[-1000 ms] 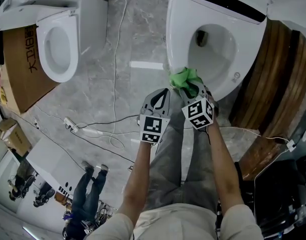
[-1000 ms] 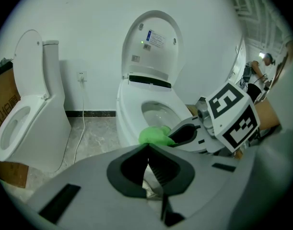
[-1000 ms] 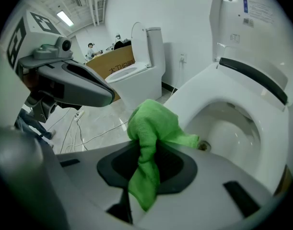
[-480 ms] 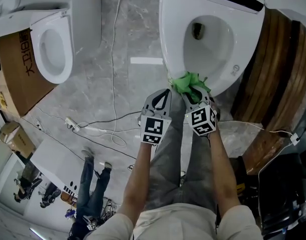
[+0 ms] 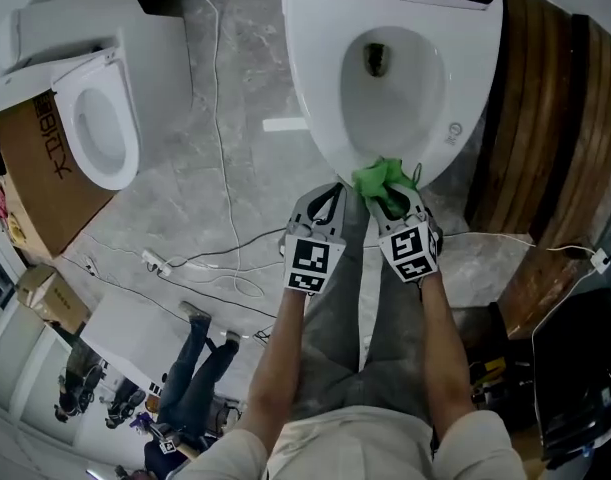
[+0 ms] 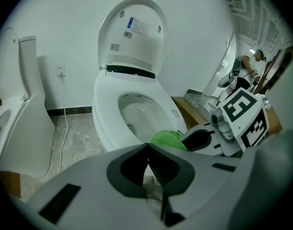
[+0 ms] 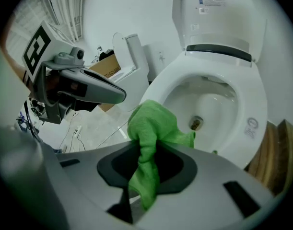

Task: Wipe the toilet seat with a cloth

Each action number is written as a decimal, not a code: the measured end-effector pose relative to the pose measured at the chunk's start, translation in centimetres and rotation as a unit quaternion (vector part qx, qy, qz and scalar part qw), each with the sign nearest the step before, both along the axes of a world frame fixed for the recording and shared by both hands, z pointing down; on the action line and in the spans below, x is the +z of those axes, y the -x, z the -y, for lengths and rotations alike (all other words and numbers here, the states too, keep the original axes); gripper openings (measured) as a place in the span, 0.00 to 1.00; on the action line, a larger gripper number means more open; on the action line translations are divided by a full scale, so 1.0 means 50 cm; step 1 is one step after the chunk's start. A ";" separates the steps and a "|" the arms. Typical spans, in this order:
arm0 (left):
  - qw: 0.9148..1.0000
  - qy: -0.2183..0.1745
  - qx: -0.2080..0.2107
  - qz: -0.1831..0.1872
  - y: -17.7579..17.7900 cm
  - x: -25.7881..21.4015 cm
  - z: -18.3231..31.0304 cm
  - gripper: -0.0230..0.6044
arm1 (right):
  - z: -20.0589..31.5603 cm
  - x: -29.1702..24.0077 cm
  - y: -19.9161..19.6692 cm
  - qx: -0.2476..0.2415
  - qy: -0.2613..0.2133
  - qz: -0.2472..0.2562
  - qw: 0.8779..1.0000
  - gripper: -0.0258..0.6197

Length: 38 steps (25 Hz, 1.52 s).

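Observation:
A white toilet with its lid (image 6: 134, 32) raised shows at the top of the head view; its seat (image 5: 315, 118) rings the bowl. My right gripper (image 5: 387, 196) is shut on a green cloth (image 5: 381, 180) that rests against the front tip of the seat. In the right gripper view the cloth (image 7: 150, 128) hangs bunched between the jaws, in front of the seat (image 7: 254, 92). My left gripper (image 5: 331, 194) sits just left of the cloth, shut with nothing in it. In the left gripper view my left gripper (image 6: 148, 146) points at the seat (image 6: 105, 123), with the cloth (image 6: 168, 139) to the right.
A second white toilet (image 5: 100, 118) stands at the left beside a cardboard box (image 5: 35, 163). Cables and a power strip (image 5: 160, 263) lie on the grey marble floor. A wooden panel (image 5: 545, 118) flanks the toilet on the right. A glossy white board (image 5: 125, 333) lies at the lower left.
The right gripper has slid the cloth along the seat from its front-left edge round to the front tip. The left gripper kept beside it, still shut.

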<state>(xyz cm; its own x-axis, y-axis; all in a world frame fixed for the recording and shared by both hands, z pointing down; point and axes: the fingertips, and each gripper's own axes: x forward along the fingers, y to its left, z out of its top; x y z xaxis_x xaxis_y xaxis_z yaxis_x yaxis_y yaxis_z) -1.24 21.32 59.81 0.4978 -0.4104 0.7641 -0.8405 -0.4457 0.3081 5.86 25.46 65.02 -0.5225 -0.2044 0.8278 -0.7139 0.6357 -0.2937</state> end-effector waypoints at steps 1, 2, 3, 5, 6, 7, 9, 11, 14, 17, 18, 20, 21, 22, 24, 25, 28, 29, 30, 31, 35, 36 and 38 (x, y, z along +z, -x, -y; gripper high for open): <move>1.000 0.001 0.004 -0.002 -0.008 0.001 0.002 0.06 | -0.001 0.000 -0.008 0.008 0.003 0.001 1.000 0.19; 1.000 0.003 0.008 -0.003 -0.016 0.001 0.003 0.06 | -0.003 -0.001 -0.016 0.014 0.004 0.001 1.000 0.19; 1.000 0.004 0.014 -0.005 -0.024 0.001 0.003 0.06 | -0.004 -0.001 -0.021 0.018 0.006 0.001 1.000 0.19; 1.000 0.007 0.025 -0.007 -0.039 0.002 0.004 0.06 | -0.006 -0.002 -0.033 0.026 0.009 0.001 1.000 0.19; 0.999 0.008 0.030 -0.008 -0.046 0.003 0.004 0.06 | -0.007 -0.002 -0.038 0.030 0.010 0.001 0.999 0.19; 0.999 0.010 0.034 -0.009 -0.052 0.004 0.004 0.06 | -0.008 -0.002 -0.044 0.034 0.011 0.001 0.999 0.19; 0.999 0.012 0.042 -0.010 -0.063 0.004 0.006 0.06 | -0.009 -0.003 -0.056 0.040 0.013 0.000 0.999 0.19; 0.999 0.013 0.049 -0.010 -0.073 0.003 0.011 0.06 | -0.010 -0.002 -0.067 0.044 0.017 -0.001 0.999 0.19; 0.998 0.013 0.057 -0.010 -0.089 0.002 0.015 0.06 | -0.014 -0.001 -0.089 0.048 0.020 -0.004 0.999 0.19; 0.998 0.013 0.064 -0.010 -0.106 0.000 0.021 0.06 | -0.014 0.001 -0.113 0.056 0.023 -0.007 0.998 0.19; 0.998 0.012 0.066 -0.010 -0.111 -0.001 0.023 0.06 | -0.012 0.002 -0.121 0.060 0.024 -0.007 0.998 0.19; 0.997 0.012 0.070 -0.010 -0.124 -0.003 0.027 0.06 | -0.007 0.003 -0.137 0.068 0.027 -0.007 0.997 0.19; 0.997 0.011 0.071 -0.010 -0.131 -0.004 0.028 0.06 | -0.005 0.003 -0.145 0.072 0.030 -0.006 0.997 0.19; 0.997 0.011 0.072 -0.010 -0.137 -0.006 0.030 0.06 | -0.004 0.003 -0.152 0.074 0.032 -0.006 0.997 0.19; 0.997 0.009 0.072 -0.010 -0.148 -0.010 0.037 0.06 | 0.002 0.004 -0.163 0.076 0.035 -0.007 0.996 0.19; 0.997 0.007 0.072 -0.010 -0.153 -0.012 0.043 0.06 | 0.007 0.004 -0.168 0.077 0.036 -0.007 0.996 0.19; 0.997 0.003 0.071 -0.010 -0.168 -0.018 0.056 0.06 | 0.021 0.006 -0.180 0.080 0.038 -0.006 0.996 0.19; 0.997 0.001 0.070 -0.010 -0.173 -0.020 0.059 0.06 | 0.026 0.006 -0.184 0.082 0.039 -0.005 0.996 0.18; 0.998 0.001 0.069 -0.010 -0.178 -0.022 0.062 0.06 | 0.031 0.006 -0.189 0.085 0.039 -0.005 0.996 0.19; 0.998 0.000 0.068 -0.011 -0.183 -0.024 0.065 0.06 | 0.037 0.006 -0.196 0.087 0.040 -0.006 0.995 0.18; 0.998 -0.002 0.064 -0.011 -0.202 -0.030 0.076 0.06 | 0.063 0.006 -0.220 0.088 0.038 -0.009 0.995 0.18; 0.998 -0.003 0.063 -0.010 -0.207 -0.031 0.079 0.06 | 0.069 0.007 -0.225 0.087 0.038 -0.008 0.995 0.19; 0.998 -0.004 0.061 -0.011 -0.216 -0.032 0.085 0.06 | 0.082 0.006 -0.234 0.086 0.037 -0.007 0.996 0.18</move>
<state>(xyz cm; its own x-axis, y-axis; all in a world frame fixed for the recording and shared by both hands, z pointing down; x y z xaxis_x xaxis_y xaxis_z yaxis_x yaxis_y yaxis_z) 9.55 17.05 58.22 0.5607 -0.3512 0.7499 -0.7726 -0.5476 0.3212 17.54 21.37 65.30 -0.4727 -0.2285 0.8511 -0.8149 0.4809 -0.3236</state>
